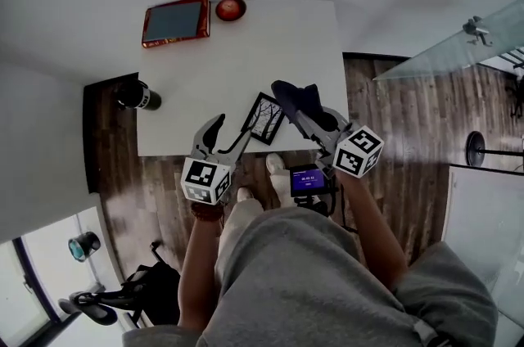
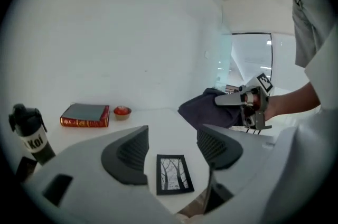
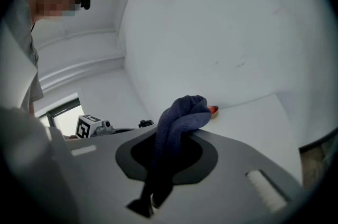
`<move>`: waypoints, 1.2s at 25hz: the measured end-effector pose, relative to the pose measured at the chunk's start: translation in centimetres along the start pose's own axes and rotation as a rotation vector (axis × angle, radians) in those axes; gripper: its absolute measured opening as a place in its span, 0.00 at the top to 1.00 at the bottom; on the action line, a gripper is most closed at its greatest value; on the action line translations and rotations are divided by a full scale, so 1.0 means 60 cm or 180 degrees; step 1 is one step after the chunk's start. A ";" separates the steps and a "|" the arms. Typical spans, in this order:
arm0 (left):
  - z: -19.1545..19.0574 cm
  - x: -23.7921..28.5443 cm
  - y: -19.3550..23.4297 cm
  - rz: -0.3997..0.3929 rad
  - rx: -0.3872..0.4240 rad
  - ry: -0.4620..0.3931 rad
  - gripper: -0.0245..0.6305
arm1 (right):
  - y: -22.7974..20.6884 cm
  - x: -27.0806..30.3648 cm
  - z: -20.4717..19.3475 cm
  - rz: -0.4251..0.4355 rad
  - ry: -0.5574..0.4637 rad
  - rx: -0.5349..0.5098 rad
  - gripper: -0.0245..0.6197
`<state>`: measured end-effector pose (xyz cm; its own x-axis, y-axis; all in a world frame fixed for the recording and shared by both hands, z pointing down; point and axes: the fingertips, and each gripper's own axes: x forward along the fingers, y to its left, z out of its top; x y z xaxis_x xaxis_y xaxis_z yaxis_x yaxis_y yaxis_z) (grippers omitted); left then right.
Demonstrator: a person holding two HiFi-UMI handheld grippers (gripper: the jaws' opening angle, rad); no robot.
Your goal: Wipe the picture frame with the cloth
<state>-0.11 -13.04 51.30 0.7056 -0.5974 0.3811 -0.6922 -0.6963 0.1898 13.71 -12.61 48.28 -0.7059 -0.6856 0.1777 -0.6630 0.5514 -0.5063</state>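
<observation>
Clamping cloth (image 3: pixel 182 117), right tool (image 3: pixel 166 157), picture frame (image 1: pixel 265 118), book (image 1: pixel 175 21), bowl (image 1: pixel 231 8), bottle (image 1: pixel 137 96)

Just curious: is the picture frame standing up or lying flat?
Lying flat: the picture frame rests face up on the table.

The centre and right side of the white rectangular table (image 1: pixel 303 51) are lying open. A red-covered hardback book (image 1: pixel 175 21) and a small round red bowl (image 1: pixel 231 8) are occupying the far left corner. A black bottle with a white label (image 1: pixel 137 96) is standing at the left edge. A flat black picture frame (image 1: pixel 265 118) is lying by the near edge, with the right gripper (image 3: pixel 166 157), clamping a dark blue cloth (image 3: pixel 179 117), hanging just beside it.
</observation>
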 end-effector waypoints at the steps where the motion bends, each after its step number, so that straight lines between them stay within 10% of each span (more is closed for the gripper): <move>1: 0.019 -0.005 -0.004 -0.0019 0.0073 -0.0072 0.53 | 0.013 -0.013 0.009 -0.0077 -0.0059 -0.0075 0.90; 13: 0.236 -0.087 -0.097 -0.0190 0.0598 -0.1210 0.81 | 0.153 -0.123 0.114 -0.0778 -0.0483 -0.0923 0.90; 30: 0.192 -0.218 -0.104 0.0007 0.0673 -0.1480 0.96 | 0.316 -0.092 0.047 -0.0925 -0.0359 -0.1387 0.90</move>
<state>-3.24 -5.46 34.70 0.7304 -0.6793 -0.0708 -0.6818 -0.7314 -0.0162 5.75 0.27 35.31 -0.4625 -0.8731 0.1543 -0.8862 0.4609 -0.0481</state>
